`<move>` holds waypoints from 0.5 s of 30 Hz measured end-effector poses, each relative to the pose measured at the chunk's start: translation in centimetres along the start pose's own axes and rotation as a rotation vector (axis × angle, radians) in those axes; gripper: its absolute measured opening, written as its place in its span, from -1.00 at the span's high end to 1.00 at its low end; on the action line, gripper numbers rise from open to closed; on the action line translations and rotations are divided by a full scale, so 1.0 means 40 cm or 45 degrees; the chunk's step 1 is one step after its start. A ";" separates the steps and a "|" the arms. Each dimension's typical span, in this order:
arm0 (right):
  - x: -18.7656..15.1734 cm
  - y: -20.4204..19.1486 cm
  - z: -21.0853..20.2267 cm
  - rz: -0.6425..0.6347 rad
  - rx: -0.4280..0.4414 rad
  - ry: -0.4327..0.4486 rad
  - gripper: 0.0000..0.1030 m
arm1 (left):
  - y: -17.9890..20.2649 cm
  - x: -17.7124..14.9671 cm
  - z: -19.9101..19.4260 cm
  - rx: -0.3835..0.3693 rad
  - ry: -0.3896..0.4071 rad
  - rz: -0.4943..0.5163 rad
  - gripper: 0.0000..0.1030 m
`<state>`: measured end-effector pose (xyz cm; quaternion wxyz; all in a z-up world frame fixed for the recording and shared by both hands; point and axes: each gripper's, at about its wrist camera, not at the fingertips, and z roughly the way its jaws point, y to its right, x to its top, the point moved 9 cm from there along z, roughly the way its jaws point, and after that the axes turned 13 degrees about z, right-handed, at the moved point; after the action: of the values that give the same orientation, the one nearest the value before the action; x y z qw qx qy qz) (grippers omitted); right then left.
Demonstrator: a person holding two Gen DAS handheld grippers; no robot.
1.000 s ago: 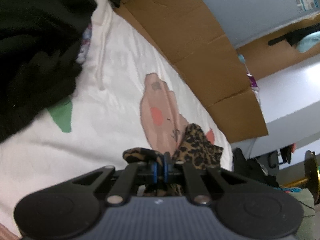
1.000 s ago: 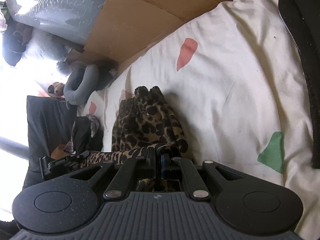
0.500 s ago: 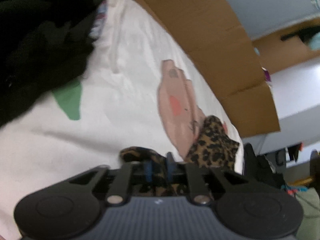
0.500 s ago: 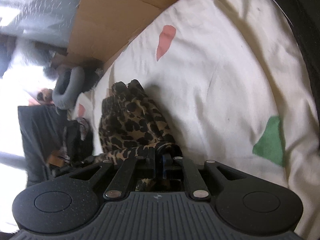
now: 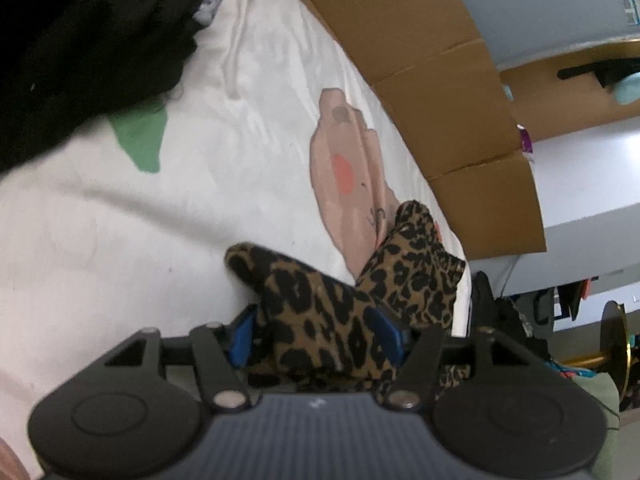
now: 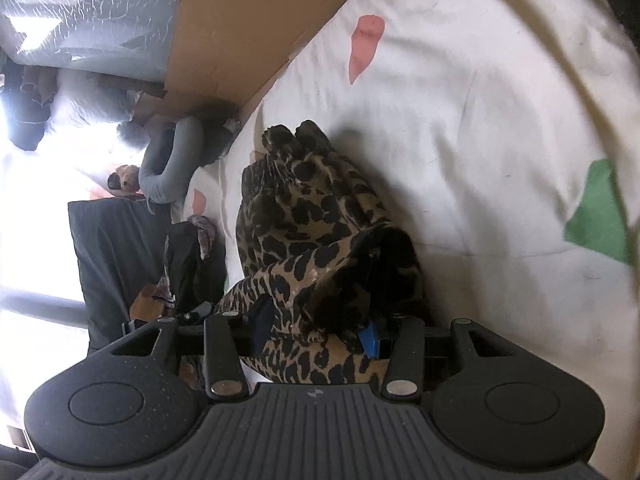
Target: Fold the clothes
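Both my jaws have just been opening, leopard-print garment (image 5: pixel 344 312) lying slack between them on the bed (image 5: pixel 224 168); fabric could snag my left gripper (image 5: pixel 316 334), dragging the fold toward six o'clock.

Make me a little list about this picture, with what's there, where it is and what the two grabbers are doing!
cloth: leopard-print cloth, bunched up
where: on the white bedspread with coloured shapes
left gripper: jaws have just been opening, cloth lies loose between them
right gripper: jaws have just been opening, cloth between them too
nearby: black clothes at one side, cardboard behind the bed
folding: not finished, cloth looks crumpled
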<state>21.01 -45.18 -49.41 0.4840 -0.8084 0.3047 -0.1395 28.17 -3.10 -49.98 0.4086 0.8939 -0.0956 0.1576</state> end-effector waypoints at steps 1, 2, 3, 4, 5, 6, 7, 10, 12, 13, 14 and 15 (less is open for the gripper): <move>-0.002 -0.003 0.007 -0.002 0.001 -0.002 0.06 | 0.000 0.000 0.000 -0.008 0.000 -0.010 -0.24; -0.003 -0.006 0.014 -0.005 0.002 -0.004 0.06 | 0.001 0.001 0.000 -0.017 0.001 -0.020 -0.24; -0.005 -0.011 0.021 -0.012 0.000 -0.008 0.06 | 0.004 0.006 -0.005 -0.028 0.011 -0.028 -0.24; -0.006 -0.016 0.029 -0.018 -0.002 -0.012 0.05 | 0.008 0.012 -0.009 -0.040 0.022 -0.035 -0.24; -0.005 -0.021 0.034 -0.022 -0.003 -0.010 0.06 | 0.012 0.020 -0.013 -0.049 0.034 -0.038 -0.24; -0.003 -0.027 0.039 -0.026 -0.004 -0.007 0.06 | 0.017 0.028 -0.017 -0.056 0.044 -0.037 -0.24; 0.001 -0.033 0.041 -0.028 -0.001 -0.004 0.06 | 0.022 0.039 -0.017 -0.057 0.050 -0.030 -0.24; 0.019 -0.053 0.044 -0.041 0.006 0.009 0.06 | 0.038 0.073 -0.013 -0.063 0.065 -0.006 -0.24; 0.033 -0.067 0.044 -0.053 0.011 0.019 0.06 | 0.047 0.091 -0.010 -0.070 0.077 0.003 -0.24; 0.038 -0.073 0.044 -0.059 0.009 0.024 0.06 | 0.051 0.100 -0.005 -0.068 0.082 0.012 -0.24; 0.047 -0.078 0.046 -0.067 0.004 0.031 0.06 | 0.054 0.110 -0.001 -0.062 0.085 0.018 -0.24; 0.056 -0.082 0.047 -0.074 -0.004 0.037 0.06 | 0.054 0.118 0.001 -0.060 0.089 0.020 -0.24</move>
<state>24.89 -44.14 -47.65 0.4739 -0.8155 0.2885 -0.1648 31.92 -4.74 -46.80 0.4313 0.8772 -0.0918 0.1897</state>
